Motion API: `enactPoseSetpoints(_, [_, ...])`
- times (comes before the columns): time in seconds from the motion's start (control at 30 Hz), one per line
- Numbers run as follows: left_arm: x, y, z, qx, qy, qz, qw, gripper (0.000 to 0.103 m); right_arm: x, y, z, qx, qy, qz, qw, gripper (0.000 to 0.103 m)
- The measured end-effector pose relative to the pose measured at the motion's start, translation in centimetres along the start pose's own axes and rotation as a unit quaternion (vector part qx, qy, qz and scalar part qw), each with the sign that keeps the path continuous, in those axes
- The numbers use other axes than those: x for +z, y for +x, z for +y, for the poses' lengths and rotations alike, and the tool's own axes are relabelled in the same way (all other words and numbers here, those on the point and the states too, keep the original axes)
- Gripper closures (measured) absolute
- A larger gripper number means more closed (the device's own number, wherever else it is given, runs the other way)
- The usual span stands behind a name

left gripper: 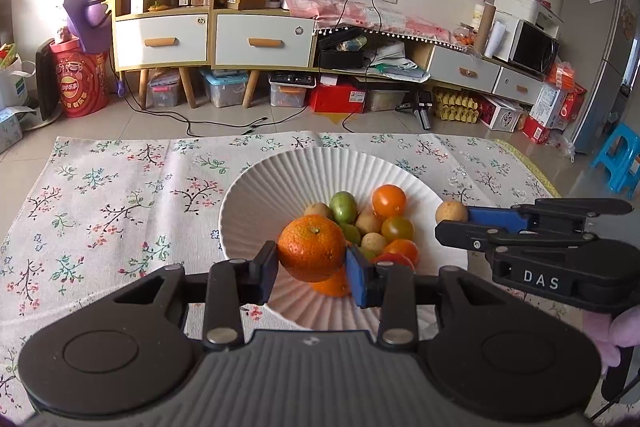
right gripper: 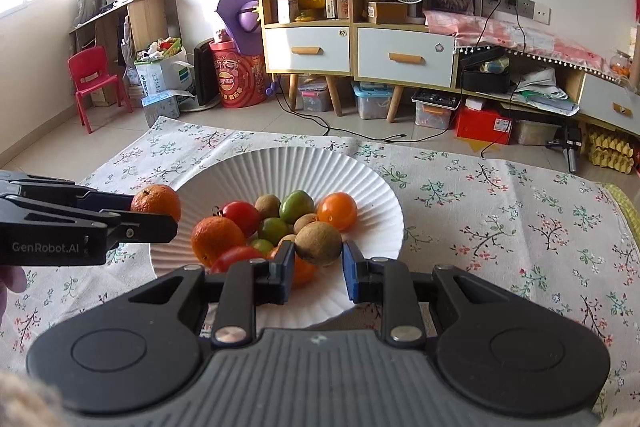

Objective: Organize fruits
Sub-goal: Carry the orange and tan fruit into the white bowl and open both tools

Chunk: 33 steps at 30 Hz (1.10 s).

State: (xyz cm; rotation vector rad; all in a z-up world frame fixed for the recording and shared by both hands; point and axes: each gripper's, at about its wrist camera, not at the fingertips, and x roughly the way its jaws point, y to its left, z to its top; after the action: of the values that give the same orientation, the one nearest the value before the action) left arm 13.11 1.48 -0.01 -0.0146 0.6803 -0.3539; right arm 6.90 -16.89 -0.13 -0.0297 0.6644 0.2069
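Note:
A white ribbed plate (left gripper: pixel 256 195) (right gripper: pixel 248 171) on a floral cloth holds several fruits: a mandarin (right gripper: pixel 216 239), red tomatoes (right gripper: pixel 241 215), an orange tomato (left gripper: pixel 389 201) (right gripper: pixel 337 210), green fruits (left gripper: pixel 343 206) (right gripper: pixel 296 205) and small brown longans (left gripper: pixel 369 223). My left gripper (left gripper: pixel 312 265) (right gripper: pixel 154 215) is shut on a mandarin (left gripper: pixel 312 247) (right gripper: pixel 156 202) above the plate's near left rim. My right gripper (right gripper: pixel 319 265) (left gripper: pixel 450 219) is shut on a brown longan (right gripper: pixel 319 243) (left gripper: pixel 451 212) above the plate's right rim.
The floral cloth (left gripper: pixel 120 195) (right gripper: pixel 500 211) covers the surface around the plate. Behind it are floor cables, a white-drawer cabinet (left gripper: pixel 208 39), storage boxes, a red chair (right gripper: pixel 94 83) and a blue stool (left gripper: pixel 618 163).

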Motion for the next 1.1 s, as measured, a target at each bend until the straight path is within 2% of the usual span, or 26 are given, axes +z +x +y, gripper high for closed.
enactPoseSetpoints(0.3, [2.2,3.5,0.9,-0.001,-0.002,0.009,1.0,0.069,2.6,3.2,-0.5,0.001,-0.004,-0.001,1.0,0.08])
enactPoseSetpoints(0.5, [3.2,6.0,1.5,-0.021,-0.031,0.022,0.9991,0.069,3.7,5.2,-0.5,0.002,-0.011,0.012,1.0,0.08])
enactPoseSetpoints(0.63, [3.6,7.2,1.1,-0.031,-0.026,0.026,0.9988,0.069,4.1,6.1,-0.8,0.006,-0.008,0.024,1.0,0.08])
enactPoseSetpoints(0.87, [3.7,8.7,0.9,-0.034,-0.018,0.042,0.9984,0.069,4.1,7.3,-1.7,0.009,0.004,0.048,0.999,0.08])
enactPoseSetpoints(1.1, [4.0,8.7,0.8,-0.041,-0.014,0.036,0.9984,0.068,4.2,7.8,-2.5,0.015,0.023,0.056,0.998,0.079])
